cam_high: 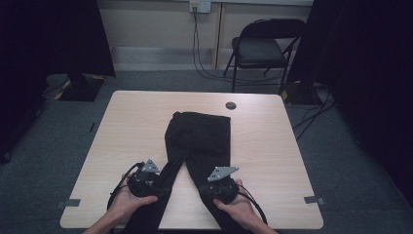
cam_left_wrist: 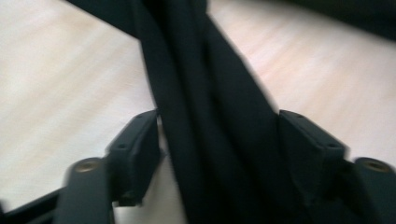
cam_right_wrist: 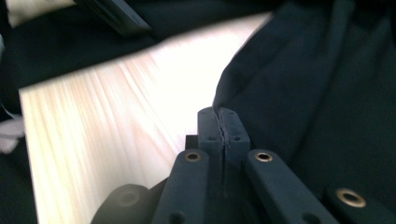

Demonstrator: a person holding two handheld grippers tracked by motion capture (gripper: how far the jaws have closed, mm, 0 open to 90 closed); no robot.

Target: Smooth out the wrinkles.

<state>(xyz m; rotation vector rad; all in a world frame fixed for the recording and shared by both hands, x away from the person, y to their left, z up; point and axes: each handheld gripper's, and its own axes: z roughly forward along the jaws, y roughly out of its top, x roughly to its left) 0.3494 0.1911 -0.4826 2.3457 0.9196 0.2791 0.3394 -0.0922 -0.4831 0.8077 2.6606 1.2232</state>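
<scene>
- A pair of black trousers [cam_high: 197, 139] lies flat on the light wooden bench [cam_high: 126, 126], waistband toward the far edge and the two legs spreading apart toward the person's side.
- The leg ends run to the near edge of the bench, one under each hand.
- The left gripper [cam_high: 155, 187] sits over the left trouser leg, held in the person's left hand [cam_high: 129, 200] near the front edge of the bench.
- In the left gripper view its jaws stand apart with the bunched trouser leg [cam_left_wrist: 210, 140] running up between them; the cloth lies against the right jaw and close by the left one, but the pads do not squeeze it, so this gripper is open around the fabric.
- The right gripper [cam_high: 218, 187] rests on the right trouser leg, held in the person's right hand [cam_high: 241, 207].
- In the right gripper view [cam_right_wrist: 223, 123] its two jaws are pressed together pad to pad, fully closed; the tips lie at the edge of the dark cloth [cam_right_wrist: 317, 93], and whether a thin fold is pinched between them cannot be told.
- Pale bench surface shows to the left of the closed jaws in that view.
- A small dark round disc [cam_high: 231, 105] sits in the bench top beyond the waistband.
- A black folding chair [cam_high: 260, 46] stands on the grey floor behind the bench, against the wall.
</scene>
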